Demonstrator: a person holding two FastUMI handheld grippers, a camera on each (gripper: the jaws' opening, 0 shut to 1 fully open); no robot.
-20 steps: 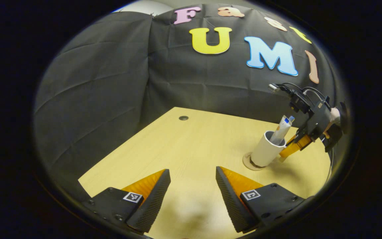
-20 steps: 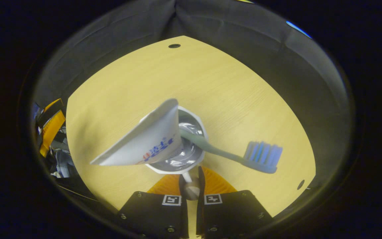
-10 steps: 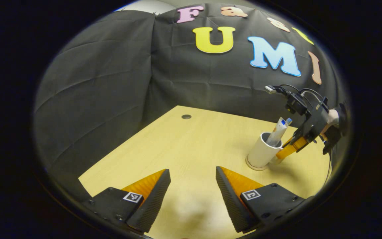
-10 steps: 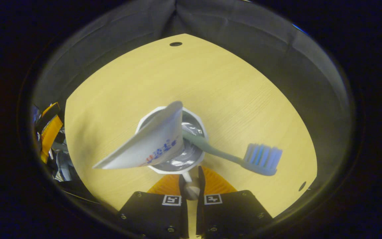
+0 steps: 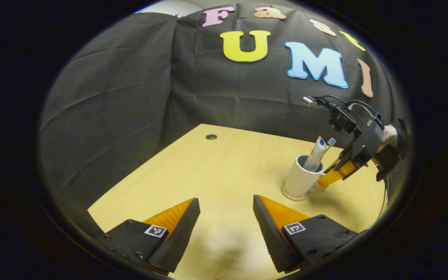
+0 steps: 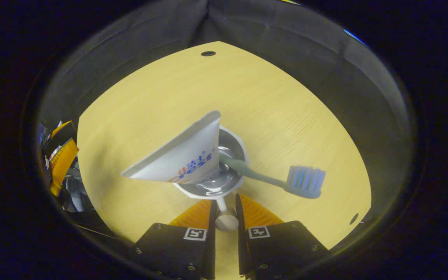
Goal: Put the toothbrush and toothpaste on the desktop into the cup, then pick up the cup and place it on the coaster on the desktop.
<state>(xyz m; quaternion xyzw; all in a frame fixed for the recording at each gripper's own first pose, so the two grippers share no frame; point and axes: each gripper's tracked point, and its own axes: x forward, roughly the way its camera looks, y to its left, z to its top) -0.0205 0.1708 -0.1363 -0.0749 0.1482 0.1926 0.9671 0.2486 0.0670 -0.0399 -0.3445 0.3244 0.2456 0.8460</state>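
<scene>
Black cloth walls my pale wooden bench [image 5: 216,171], where the white cup [image 5: 298,181] now sits squarely on the coaster [image 5: 291,196] instead of tilted off its edge as a second ago. My right gripper [image 6: 225,212], held in a hand [image 5: 389,136] reaching down from the far side, has its jaws eased slightly wider around the cup's handle [image 6: 224,217], while my left gripper [image 5: 224,221] hovers low with jaws spread. Toothpaste [image 6: 181,161] and toothbrush [image 6: 282,181] lean out of the cup.
</scene>
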